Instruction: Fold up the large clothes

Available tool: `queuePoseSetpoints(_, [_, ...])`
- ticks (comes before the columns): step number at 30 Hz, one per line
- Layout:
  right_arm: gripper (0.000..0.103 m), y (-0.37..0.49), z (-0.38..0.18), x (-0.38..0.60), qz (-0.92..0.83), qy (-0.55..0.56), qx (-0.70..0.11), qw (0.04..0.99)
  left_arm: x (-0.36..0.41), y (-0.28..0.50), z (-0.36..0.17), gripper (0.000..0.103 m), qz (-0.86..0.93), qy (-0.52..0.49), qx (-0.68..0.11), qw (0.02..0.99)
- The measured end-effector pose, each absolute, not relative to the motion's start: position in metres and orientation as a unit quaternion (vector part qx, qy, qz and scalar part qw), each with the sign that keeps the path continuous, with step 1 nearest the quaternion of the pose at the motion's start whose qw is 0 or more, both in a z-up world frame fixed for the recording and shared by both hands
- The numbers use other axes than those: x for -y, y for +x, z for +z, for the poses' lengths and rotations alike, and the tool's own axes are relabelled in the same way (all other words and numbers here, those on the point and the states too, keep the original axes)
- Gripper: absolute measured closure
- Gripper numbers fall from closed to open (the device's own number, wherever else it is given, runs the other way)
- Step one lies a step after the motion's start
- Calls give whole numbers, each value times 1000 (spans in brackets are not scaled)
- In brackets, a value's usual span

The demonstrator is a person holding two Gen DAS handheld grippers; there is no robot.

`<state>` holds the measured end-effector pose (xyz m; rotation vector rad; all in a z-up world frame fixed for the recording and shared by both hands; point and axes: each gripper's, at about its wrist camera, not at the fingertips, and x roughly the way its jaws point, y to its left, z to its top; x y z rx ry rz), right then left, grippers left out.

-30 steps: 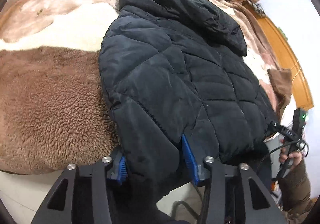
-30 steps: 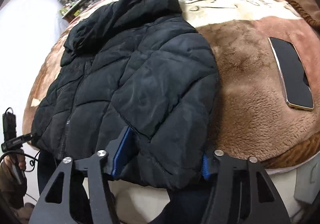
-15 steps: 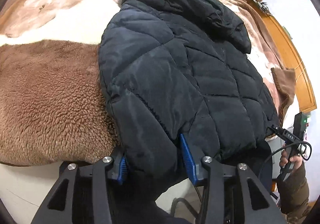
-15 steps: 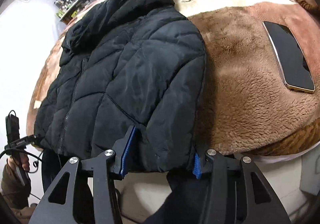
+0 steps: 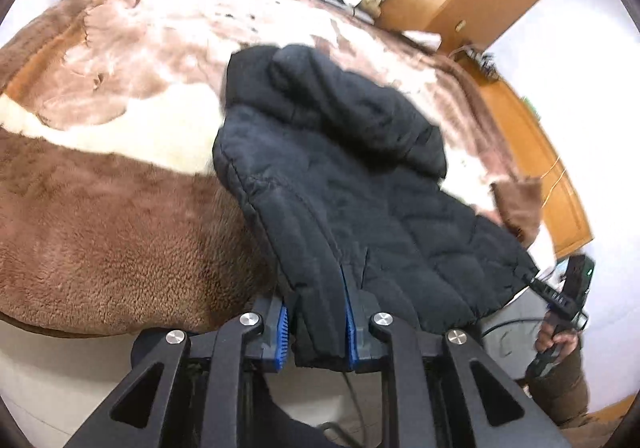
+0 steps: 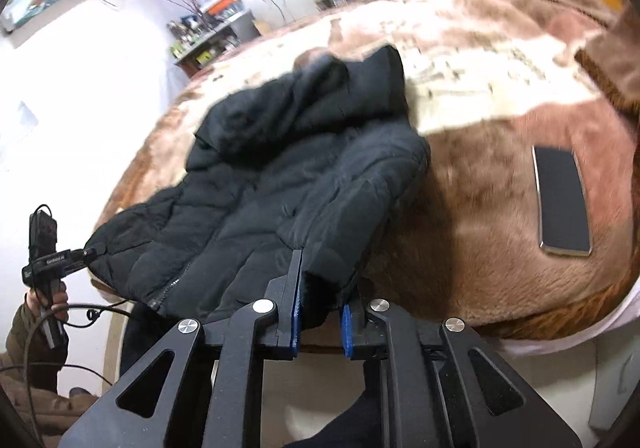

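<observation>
One black puffer jacket [image 5: 360, 199] is being lifted off the brown blanket [image 5: 100, 207] at its near hem, pinched by the left gripper [image 5: 316, 332] and right gripper [image 6: 320, 324]; a phone [image 6: 562, 199] is lying far right.

A bed [image 5: 100, 232] covered with a brown-and-cream fleece blanket [image 6: 480, 59] carries a black jacket [image 6: 288, 175], hood toward the far side, and a phone [image 6: 562, 199] lying well apart on the brown part.

Black quilted jacket [image 5: 360, 183]; brown-and-cream blanket [image 5: 100, 207]; blue gripper pads [image 5: 282, 332].
</observation>
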<state>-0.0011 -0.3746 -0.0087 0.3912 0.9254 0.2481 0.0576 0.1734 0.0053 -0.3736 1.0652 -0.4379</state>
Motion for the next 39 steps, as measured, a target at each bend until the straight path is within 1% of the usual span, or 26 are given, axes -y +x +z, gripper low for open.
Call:
queuePoseSetpoints(4, [88, 13, 15, 381, 127, 210, -425, 872, -179, 69, 29, 81, -210, -213, -481, 825])
queuePoseSetpoints(7, [88, 29, 27, 381, 127, 202, -416, 877, -176, 85, 44, 81, -212, -218, -466, 831])
queuePoseSetpoints(19, [88, 115, 51, 396, 119, 229, -403, 878, -174, 184, 67, 81, -193, -268, -453, 828])
queuePoseSetpoints(22, [88, 142, 53, 401, 113, 232, -404, 878, -176, 220, 66, 80, -179, -297, -458, 818])
queuePoseSetpoints(25, [88, 170, 51, 406, 107, 236, -408, 875, -169, 251, 67, 80, -168, -280, -458, 827])
queuePoseSetpoints(29, [88, 213, 45, 408, 98, 240, -420, 870, -165, 287, 59, 80, -156, -289, -463, 823])
queuePoseSetpoints(39, [87, 307, 8, 416, 83, 267, -455, 846, -156, 385, 14, 79, -117, -297, -498, 806])
